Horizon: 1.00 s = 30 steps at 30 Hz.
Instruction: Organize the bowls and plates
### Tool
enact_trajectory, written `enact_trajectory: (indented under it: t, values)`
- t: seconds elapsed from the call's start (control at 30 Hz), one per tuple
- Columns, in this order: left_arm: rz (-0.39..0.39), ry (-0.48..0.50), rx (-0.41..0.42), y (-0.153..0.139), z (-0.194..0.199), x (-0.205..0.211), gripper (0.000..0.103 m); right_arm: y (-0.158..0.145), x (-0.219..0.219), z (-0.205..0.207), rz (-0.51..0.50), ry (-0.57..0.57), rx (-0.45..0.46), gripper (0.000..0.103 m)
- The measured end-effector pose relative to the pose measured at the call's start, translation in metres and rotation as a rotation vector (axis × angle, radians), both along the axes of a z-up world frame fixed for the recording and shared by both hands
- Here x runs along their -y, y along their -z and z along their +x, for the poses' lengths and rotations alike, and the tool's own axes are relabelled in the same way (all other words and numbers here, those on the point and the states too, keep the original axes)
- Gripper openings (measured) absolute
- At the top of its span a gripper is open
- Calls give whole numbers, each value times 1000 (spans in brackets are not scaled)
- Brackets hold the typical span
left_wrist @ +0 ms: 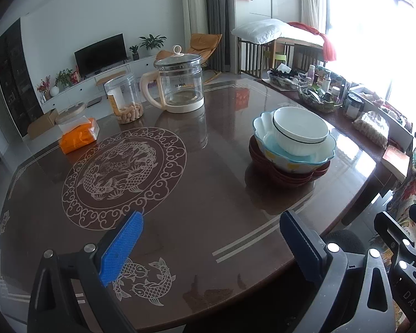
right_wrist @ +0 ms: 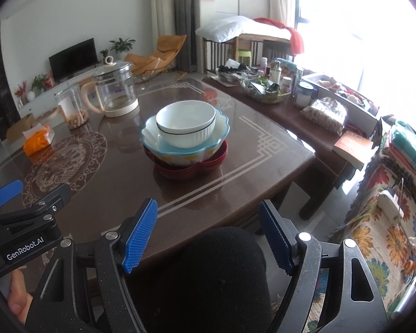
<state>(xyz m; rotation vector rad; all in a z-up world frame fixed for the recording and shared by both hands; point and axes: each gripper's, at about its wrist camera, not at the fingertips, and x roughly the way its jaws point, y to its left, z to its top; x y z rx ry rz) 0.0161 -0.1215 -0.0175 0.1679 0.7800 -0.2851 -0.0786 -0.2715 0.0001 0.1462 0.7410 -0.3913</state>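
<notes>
White bowl (right_wrist: 185,127) atop stacked dishes (both grippers empty)

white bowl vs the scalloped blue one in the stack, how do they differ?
The white bowl has a plain round rim with a thin dark line below it; the blue bowl has a wavy, scalloped blue rim. The white bowl is narrower and nests inside the blue bowl, which is wider and sits on the red plates. The white bowl's outside is ribbed white; the blue bowl's shows yellow markings. Both stand upright, look empty and belong to one stack.
</notes>
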Motion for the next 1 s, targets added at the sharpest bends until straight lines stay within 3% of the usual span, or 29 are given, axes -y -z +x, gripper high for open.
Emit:
enact_trajectory:
  t: [0.37,1.0]
  values:
    - [26,0,-32,8,0,6,99,-8,-4,-5,-86,30,21,79]
    - [29,28,1,-1,-7,13,99,-12,2,-8,-90,47,39,79]
